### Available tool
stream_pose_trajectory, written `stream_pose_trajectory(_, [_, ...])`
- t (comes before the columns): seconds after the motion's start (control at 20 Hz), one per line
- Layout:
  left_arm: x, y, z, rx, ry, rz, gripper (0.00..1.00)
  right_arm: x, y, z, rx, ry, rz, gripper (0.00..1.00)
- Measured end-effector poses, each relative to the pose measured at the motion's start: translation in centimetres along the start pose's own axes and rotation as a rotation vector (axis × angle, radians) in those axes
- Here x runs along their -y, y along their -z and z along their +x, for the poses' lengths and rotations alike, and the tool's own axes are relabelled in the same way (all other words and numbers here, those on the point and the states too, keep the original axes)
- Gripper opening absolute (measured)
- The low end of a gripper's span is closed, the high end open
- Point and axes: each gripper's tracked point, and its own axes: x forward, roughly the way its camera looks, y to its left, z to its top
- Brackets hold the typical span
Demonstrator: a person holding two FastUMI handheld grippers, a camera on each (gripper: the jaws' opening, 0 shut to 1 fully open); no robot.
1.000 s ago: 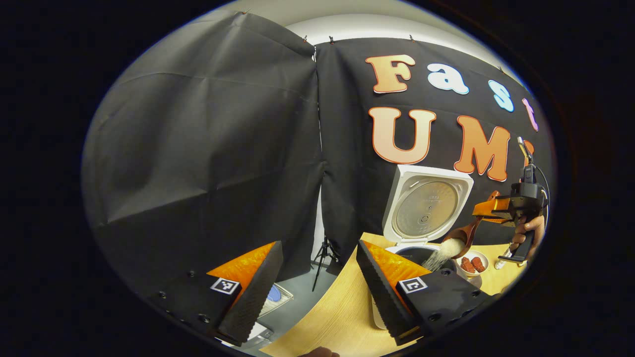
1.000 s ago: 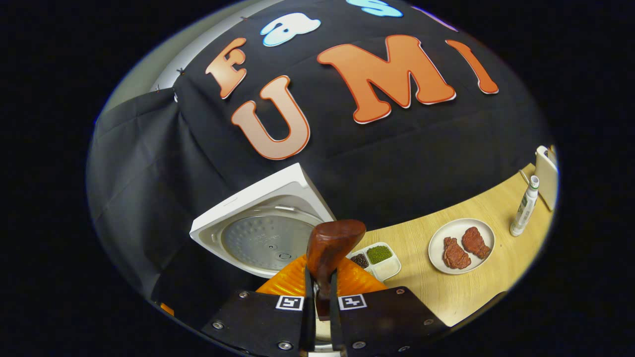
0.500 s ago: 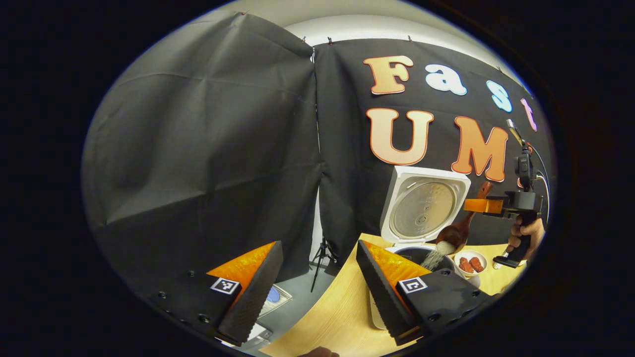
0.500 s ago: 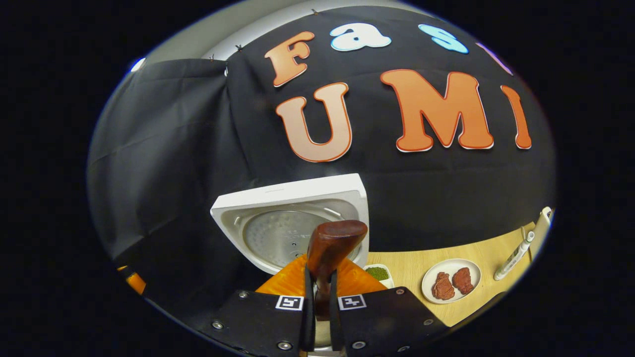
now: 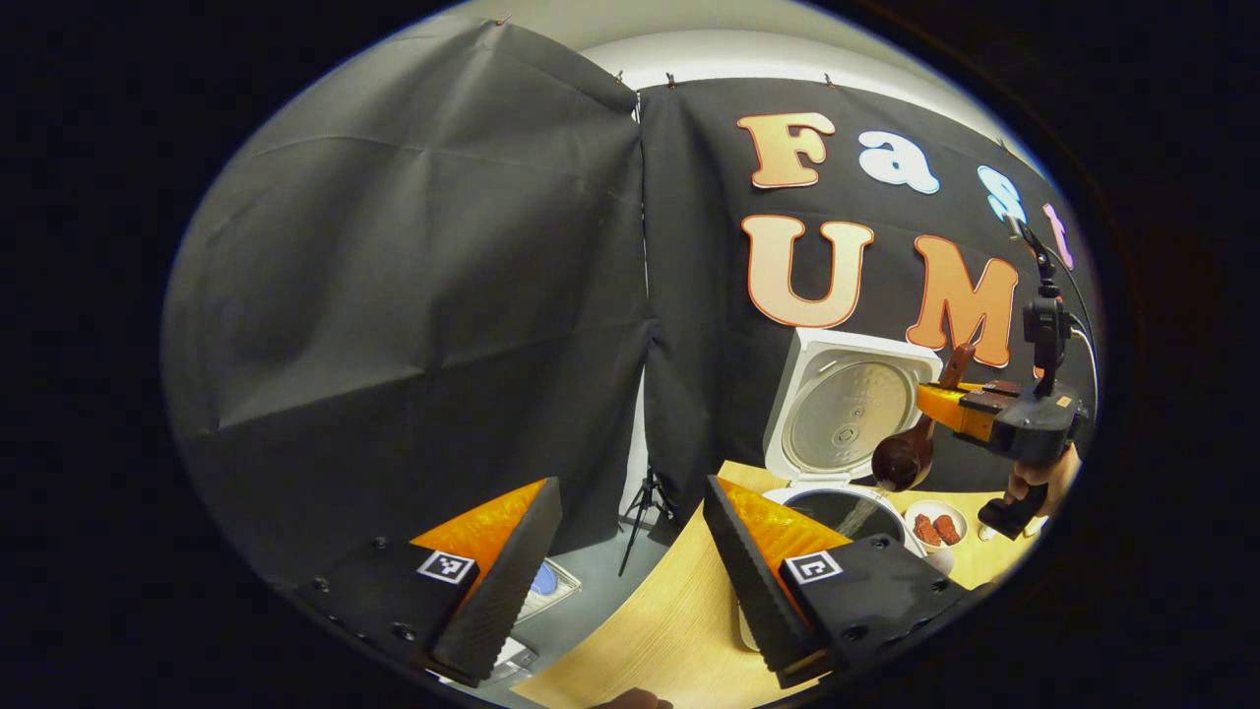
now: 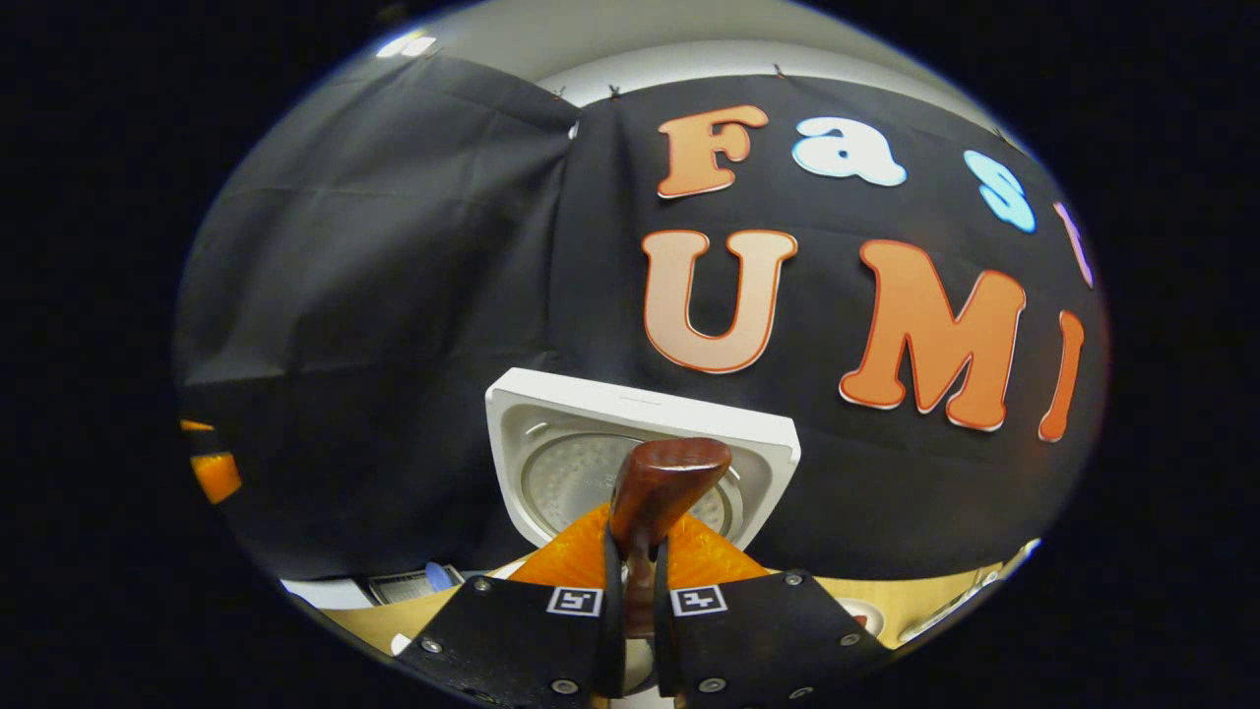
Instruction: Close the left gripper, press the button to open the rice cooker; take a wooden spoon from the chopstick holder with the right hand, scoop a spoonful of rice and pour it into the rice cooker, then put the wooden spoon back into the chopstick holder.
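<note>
One counter (image 5: 679, 630), wood-topped, with one white rice cooker (image 5: 837, 492) on it, lid standing straight up and the dark pot underneath open. Two claws total. The left claw (image 5: 630, 551) hangs low near the counter's edge with its fingers spread wide apart, nothing between them. The right claw (image 6: 630, 601) is clamped together on the handle of the single wooden spoon (image 6: 655, 497).

The left gripper view gives the side-on look: the spoon (image 5: 911, 448) runs steeply, handle end up and to the right, bowl down and left, tipped over the open pot with a thin stream of rice (image 5: 866, 507) falling in. It's also where you see the hand (image 5: 1043, 478) gripping the right claw's handle, and a small plate (image 5: 935, 527) with two reddish chunks just beside the cooker.

The right gripper view looks along the handle, so the spoon's butt end sticks up in front of the lid's inside.
</note>
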Motion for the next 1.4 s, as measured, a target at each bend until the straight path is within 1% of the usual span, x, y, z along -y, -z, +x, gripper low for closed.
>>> stream_pose_trajectory(0.2, [0.8, -0.2, -0.6, 0.012, 0.000, 0.021, 0.99, -0.9, -0.2, -0.8, 0.013, -0.024, -0.049, 0.11])
stream_pose_trajectory(0.35, [1.7, -0.2, -1.1, 0.023, 0.005, 0.042, 0.99, 0.1, -0.4, -1.7, 0.013, -0.031, 0.025, 0.11])
stream_pose_trajectory(0.6, [6.1, 1.0, -3.1, -0.007, 0.038, -0.004, 0.98, 5.0, -0.4, -5.1, -0.019, -0.027, 0.210, 0.11])
stream_pose_trajectory(0.85, [10.5, 1.6, -4.7, -0.012, 0.077, 0.048, 0.98, 10.7, 1.3, -9.5, -0.051, 0.008, 0.294, 0.11])
stream_pose_trajectory(1.0, [14.0, 2.3, -6.2, -0.044, 0.119, 0.041, 0.98, 14.9, 3.6, -12.6, -0.080, 0.067, 0.329, 0.11])
stream_pose_trajectory(1.1, [15.6, 4.0, -6.0, -0.104, 0.152, 0.018, 0.98, 18.1, 5.5, -14.7, -0.108, 0.120, 0.355, 0.11])
stream_pose_trajectory(1.2, [17.5, 4.1, -6.4, -0.130, 0.174, 0.001, 0.98, 21.2, 7.5, -16.8, -0.130, 0.170, 0.387, 0.11])
stream_pose_trajectory(1.3, [18.9, 4.0, -6.9, -0.131, 0.184, 0.015, 0.98, 23.9, 9.5, -19.1, -0.155, 0.224, 0.412, 0.11])
stream_pose_trajectory(1.4, [21.3, 4.0, -7.8, -0.131, 0.205, 0.036, 0.98, 26.3, 11.7, -21.7, -0.179, 0.279, 0.426, 0.11])
